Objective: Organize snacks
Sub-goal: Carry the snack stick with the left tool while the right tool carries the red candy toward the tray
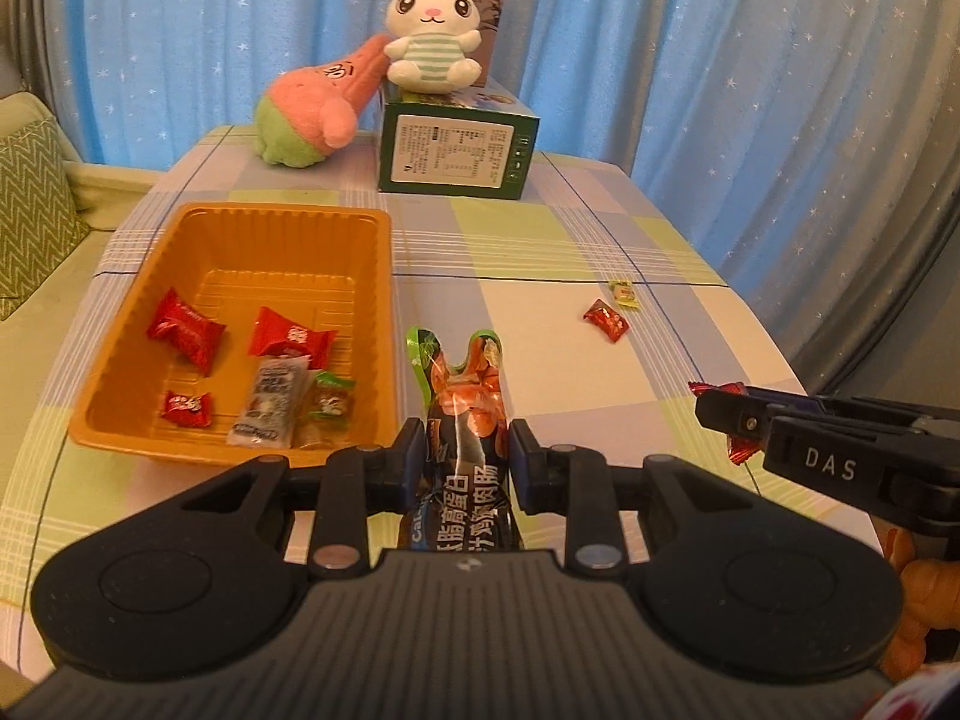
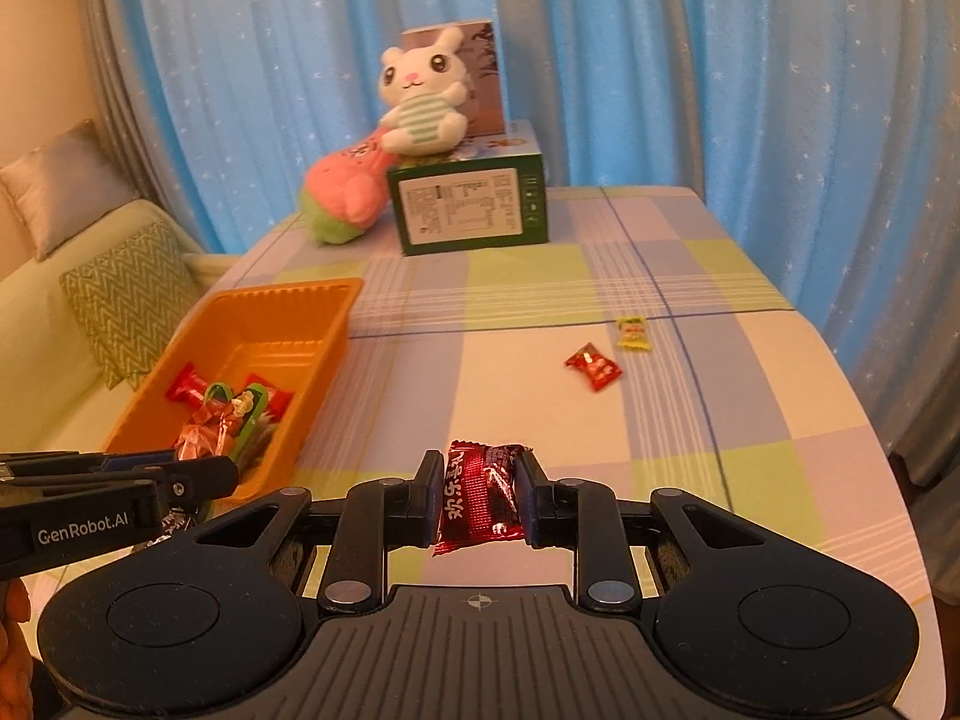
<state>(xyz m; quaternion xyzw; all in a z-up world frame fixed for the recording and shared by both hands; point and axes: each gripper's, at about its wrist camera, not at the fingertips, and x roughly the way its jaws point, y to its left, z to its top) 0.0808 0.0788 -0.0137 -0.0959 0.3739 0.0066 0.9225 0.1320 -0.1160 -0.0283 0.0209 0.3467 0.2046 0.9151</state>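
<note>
My left gripper is shut on a long dark sausage snack pack with a green forked top, held above the table just right of the orange tray. The tray holds several wrapped snacks, among them red candies. My right gripper is shut on a dark red snack packet, held over the table's near part. In the left wrist view the right gripper shows at the right with that red wrapper. A small red candy and a yellow-green candy lie loose on the cloth.
A green box stands at the table's far side with a white bunny plush on it and a pink plush beside it. Blue curtains hang behind. A sofa with a patterned cushion is left of the table.
</note>
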